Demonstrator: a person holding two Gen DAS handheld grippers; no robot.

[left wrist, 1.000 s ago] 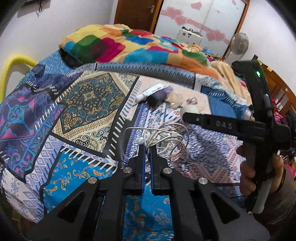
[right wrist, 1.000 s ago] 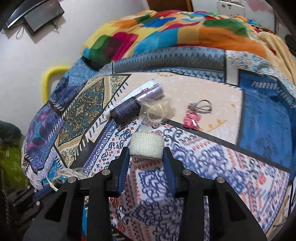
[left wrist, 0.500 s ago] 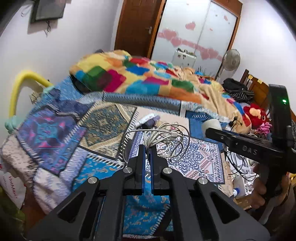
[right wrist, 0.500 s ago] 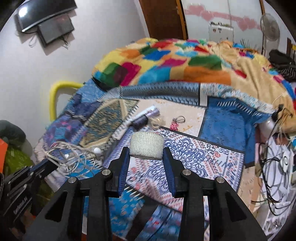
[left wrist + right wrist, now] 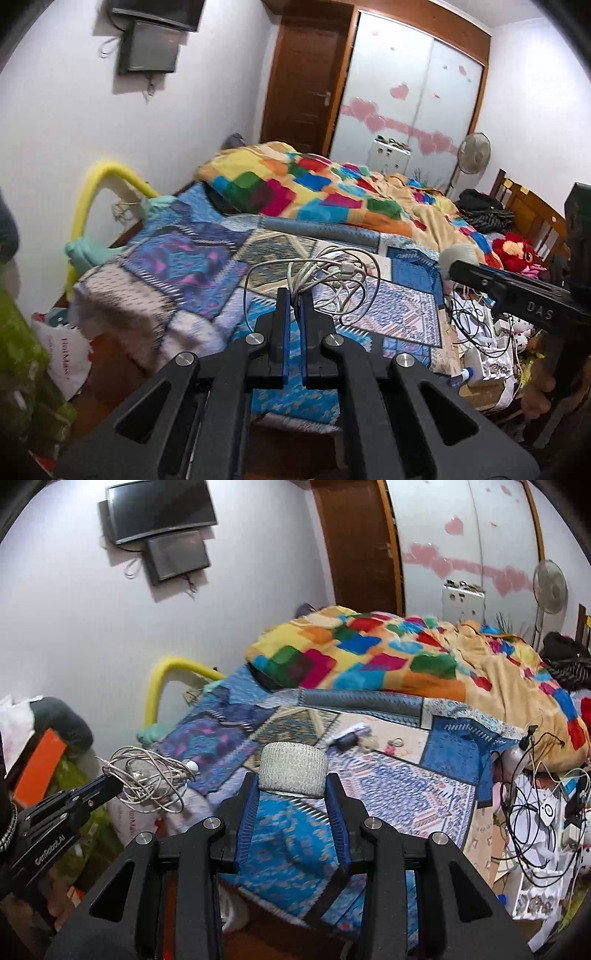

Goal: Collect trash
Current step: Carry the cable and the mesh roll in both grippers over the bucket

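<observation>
Left gripper [image 5: 294, 295] pinches cable tangle [image 5: 328, 280]; bed [image 5: 207, 258] beyond.

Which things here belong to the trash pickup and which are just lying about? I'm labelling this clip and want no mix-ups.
Part of the job:
- tangled white cable, clamped in the left gripper
- off-white woven bandage roll, clamped in the right gripper

Just lying about:
- multicoloured patchwork blanket
- dark tube on the patterned bedspread
- white standing fan
- red plush toy
</observation>
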